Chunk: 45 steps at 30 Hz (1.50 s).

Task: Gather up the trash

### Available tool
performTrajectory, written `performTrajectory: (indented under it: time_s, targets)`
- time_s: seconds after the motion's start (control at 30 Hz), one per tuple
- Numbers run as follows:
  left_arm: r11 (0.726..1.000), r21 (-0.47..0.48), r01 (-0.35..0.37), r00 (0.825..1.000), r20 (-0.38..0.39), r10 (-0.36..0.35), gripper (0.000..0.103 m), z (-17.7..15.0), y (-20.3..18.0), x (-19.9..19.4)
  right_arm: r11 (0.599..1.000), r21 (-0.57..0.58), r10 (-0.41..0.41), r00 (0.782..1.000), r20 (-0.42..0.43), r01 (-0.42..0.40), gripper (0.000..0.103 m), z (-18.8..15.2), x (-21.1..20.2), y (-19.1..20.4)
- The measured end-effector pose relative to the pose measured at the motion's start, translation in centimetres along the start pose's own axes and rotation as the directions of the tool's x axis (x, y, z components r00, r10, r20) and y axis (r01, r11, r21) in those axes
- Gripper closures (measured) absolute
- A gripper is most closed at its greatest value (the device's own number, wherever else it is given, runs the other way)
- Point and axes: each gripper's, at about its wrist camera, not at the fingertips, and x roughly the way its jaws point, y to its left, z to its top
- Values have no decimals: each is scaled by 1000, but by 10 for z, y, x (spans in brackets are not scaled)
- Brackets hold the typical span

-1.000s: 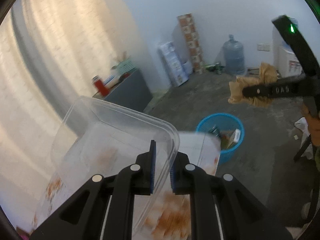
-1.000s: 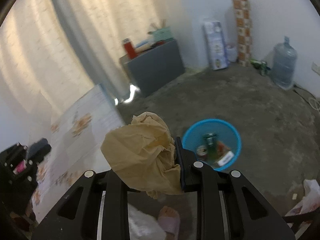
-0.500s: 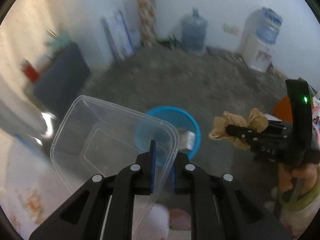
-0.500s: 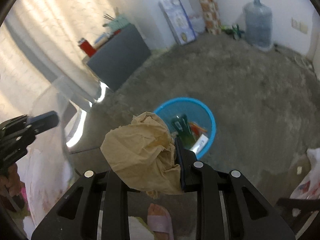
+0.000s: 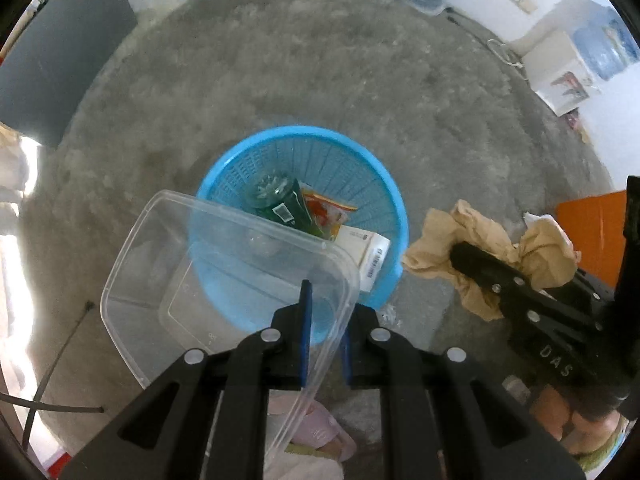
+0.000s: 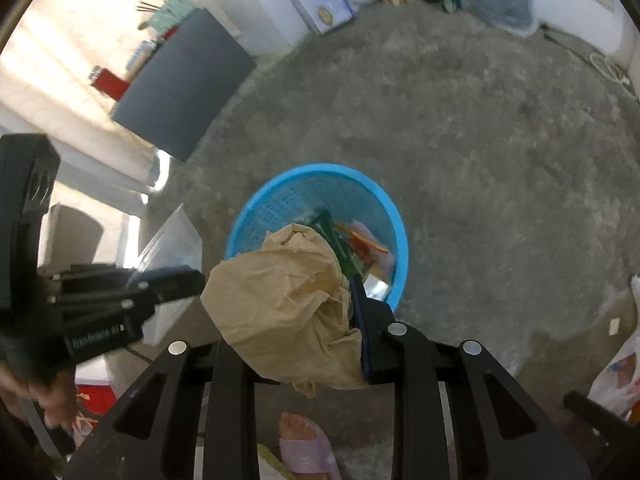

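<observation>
Both clamped grippers have dropped over the blue basket [image 5: 240, 168] on seemingly concrete floor [image 5: 320, 60].

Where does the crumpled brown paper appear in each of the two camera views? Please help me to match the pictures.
Left wrist view: the crumpled brown paper is at the right, clamped in the right hand-held gripper, beside the basket.
Right wrist view: it fills the lower centre, in front of the basket.
Shared landmark: the blue basket, near the centre of both views.
</observation>
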Motion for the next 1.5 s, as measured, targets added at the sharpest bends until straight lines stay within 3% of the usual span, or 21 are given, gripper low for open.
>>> performTrajectory:
  time_s: [0.17,0.23,0.27,0.4,0.53,0.7,0.83,1.1,1.3,1.4,1.5]
  targets:
    - [994,-109,12,998,-55,-18,89,10,15,33,999,30,-16,998,-52,17,76,17,36,-10]
    - [988,-156,0,997,-72,-11,74,13,23,42,1000,25,-16,997,-78,18,74,21,50,-10]
    - [983,-183,-5,997,-73,-9,59,15,28,45,1000,25,-15,996,-87,17,71,20,53,-10]
    - [965,-263,20,997,-61,-37,41,18,40,50,999,36,10,992,-126,-5,63,21,75,-8]
    - [956,-291,32,997,-55,-50,38,19,44,45,998,55,30,988,-149,-22,49,18,85,-10]
    - [950,-307,52,995,-64,-75,35,18,46,40,998,65,24,989,-144,-14,42,18,82,-10]
    - [925,-361,121,984,-80,-160,34,13,50,30,994,107,40,993,-112,-28,41,19,73,-14]
    - [931,-330,154,986,-8,-166,33,-1,48,-26,987,154,61,997,-45,-53,41,12,40,-23]
    - [952,-249,179,982,102,-158,33,-32,43,-99,986,155,68,998,8,-68,41,-17,-2,-18]
    - [970,-187,157,971,210,-117,32,-70,39,-148,991,115,64,997,44,-69,40,-42,-35,-6]
    - [987,-129,93,940,339,-44,22,-134,38,-197,999,27,42,995,94,-44,33,-73,-73,15]
